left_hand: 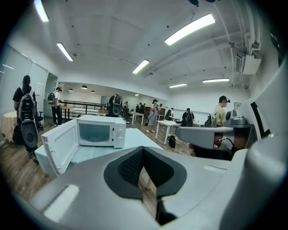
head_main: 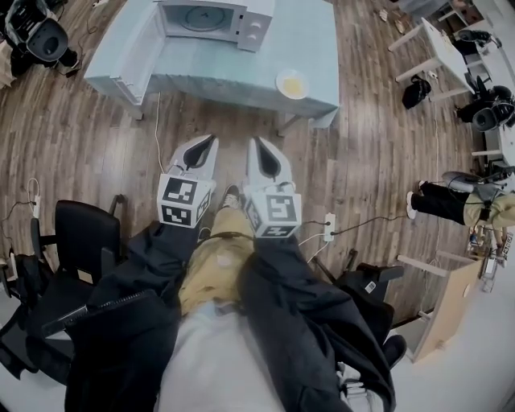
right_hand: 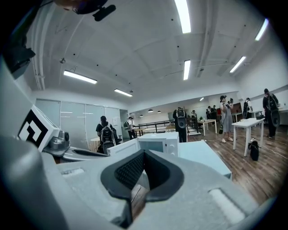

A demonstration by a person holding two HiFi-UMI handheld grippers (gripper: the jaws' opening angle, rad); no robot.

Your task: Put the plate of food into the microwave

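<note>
A white microwave [head_main: 213,19] stands at the back of a pale blue table [head_main: 314,48], its door [head_main: 133,44] swung open to the left; it also shows as the microwave [left_hand: 100,131] and the microwave [right_hand: 155,142]. A plate of yellow food [head_main: 292,84] sits near the table's front right corner. My left gripper [head_main: 211,142] and right gripper [head_main: 257,142] hang side by side over the wooden floor, well short of the table. Both are shut with nothing between the jaws.
Black chairs [head_main: 80,237] stand at my left and another chair [head_main: 366,282] at my right. A power strip [head_main: 328,227] with cables lies on the floor. White desks [head_main: 434,48] and several people fill the room beyond.
</note>
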